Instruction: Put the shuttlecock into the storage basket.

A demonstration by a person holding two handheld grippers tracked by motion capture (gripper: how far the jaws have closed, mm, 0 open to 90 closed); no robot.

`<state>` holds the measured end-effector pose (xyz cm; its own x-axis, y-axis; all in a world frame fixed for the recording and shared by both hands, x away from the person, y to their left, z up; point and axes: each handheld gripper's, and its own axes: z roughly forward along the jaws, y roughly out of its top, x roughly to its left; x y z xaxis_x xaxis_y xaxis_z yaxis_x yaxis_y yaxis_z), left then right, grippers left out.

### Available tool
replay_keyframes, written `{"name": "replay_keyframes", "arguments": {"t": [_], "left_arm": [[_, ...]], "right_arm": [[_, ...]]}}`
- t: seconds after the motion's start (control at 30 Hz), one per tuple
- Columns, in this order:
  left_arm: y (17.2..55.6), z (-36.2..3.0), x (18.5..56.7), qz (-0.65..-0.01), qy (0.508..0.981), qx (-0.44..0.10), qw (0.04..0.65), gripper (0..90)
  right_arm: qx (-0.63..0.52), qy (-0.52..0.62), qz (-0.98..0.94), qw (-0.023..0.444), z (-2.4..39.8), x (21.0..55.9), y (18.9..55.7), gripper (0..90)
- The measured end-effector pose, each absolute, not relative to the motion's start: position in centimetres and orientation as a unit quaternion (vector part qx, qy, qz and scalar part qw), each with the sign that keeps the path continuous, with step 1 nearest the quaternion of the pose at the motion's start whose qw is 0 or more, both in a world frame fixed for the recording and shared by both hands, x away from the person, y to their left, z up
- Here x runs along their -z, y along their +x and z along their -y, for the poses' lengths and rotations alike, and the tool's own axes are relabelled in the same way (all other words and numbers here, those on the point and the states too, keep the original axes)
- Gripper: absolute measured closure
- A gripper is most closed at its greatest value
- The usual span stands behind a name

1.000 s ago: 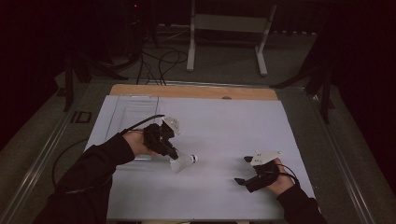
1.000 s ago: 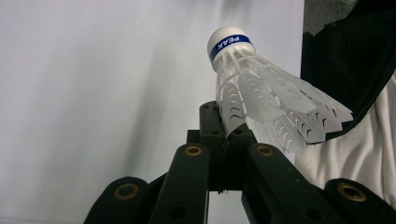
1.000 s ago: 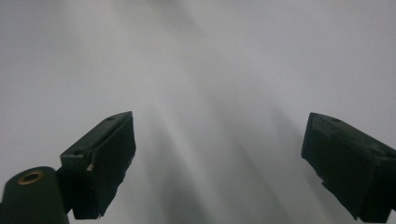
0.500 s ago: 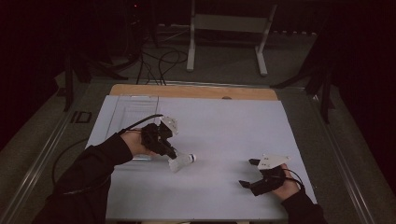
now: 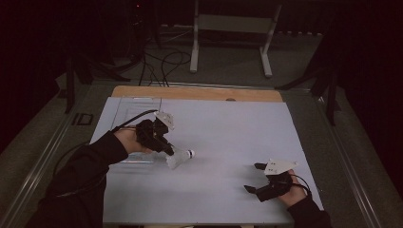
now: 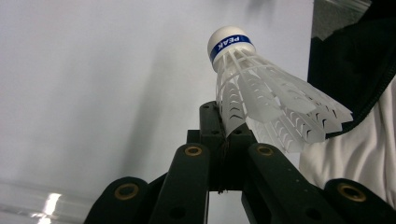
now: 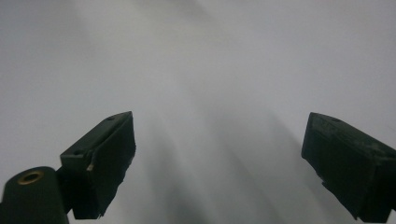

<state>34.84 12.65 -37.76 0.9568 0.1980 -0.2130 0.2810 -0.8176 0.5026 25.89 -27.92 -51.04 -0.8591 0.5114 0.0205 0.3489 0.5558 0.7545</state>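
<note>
While the left gripper (image 5: 166, 148) pinches the skirt of a white shuttlecock (image 6: 261, 93) between closed jaws, the cork with its blue band points away toward 3 o'clock, left of table centre. White table sheet (image 5: 228, 128) around it is bare. At 9 o'clock of the shuttlecock a clear tube (image 5: 135, 161) lies along the sheet; contents cannot be told. Right gripper (image 5: 253, 178), near the 5 o'clock corner, has jaws wide apart, holding nothing.
</note>
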Motion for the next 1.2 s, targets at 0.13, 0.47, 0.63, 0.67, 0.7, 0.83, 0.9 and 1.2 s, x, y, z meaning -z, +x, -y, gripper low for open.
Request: {"name": "replay_keyframes", "arguments": {"t": [0.13,0.47,0.63,0.67,0.7,0.83,0.9,1.2], "left_arm": [[35.0,-13.2,37.1,-0.134,0.949,0.066,0.279,90.0],[35.9,-15.6,35.0,-0.17,0.942,0.027,0.289,90.0],[36.3,-16.6,34.5,-0.188,0.936,0.016,0.297,90.0],[36.5,-17.2,34.2,-0.196,0.934,0.011,0.3,90.0],[36.5,-17.4,34.2,-0.2,0.932,0.007,0.301,90.0],[36.8,-18.2,33.9,-0.22,0.927,-0.003,0.305,90.0],[36.9,-18.6,33.8,-0.226,0.925,-0.008,0.305,90.0],[37.5,-20.7,33.7,-0.266,0.913,-0.033,0.307,90.0]], "right_arm": [[-0.406,0.245,-0.875,0.102,28.0,51.0,25.9,9.8],[-0.405,0.245,-0.875,0.101,27.7,51.1,26.0,9.8],[-0.407,0.243,-0.875,0.1,27.6,51.1,26.0,9.8],[-0.407,0.243,-0.875,0.099,27.6,51.1,26.0,9.8],[-0.405,0.243,-0.876,0.098,27.5,51.1,26.0,9.8],[-0.406,0.241,-0.876,0.098,27.5,51.1,26.0,9.8],[-0.405,0.24,-0.877,0.098,27.4,51.1,26.0,9.8],[-0.406,0.239,-0.877,0.095,27.3,51.1,25.9,9.8]]}}
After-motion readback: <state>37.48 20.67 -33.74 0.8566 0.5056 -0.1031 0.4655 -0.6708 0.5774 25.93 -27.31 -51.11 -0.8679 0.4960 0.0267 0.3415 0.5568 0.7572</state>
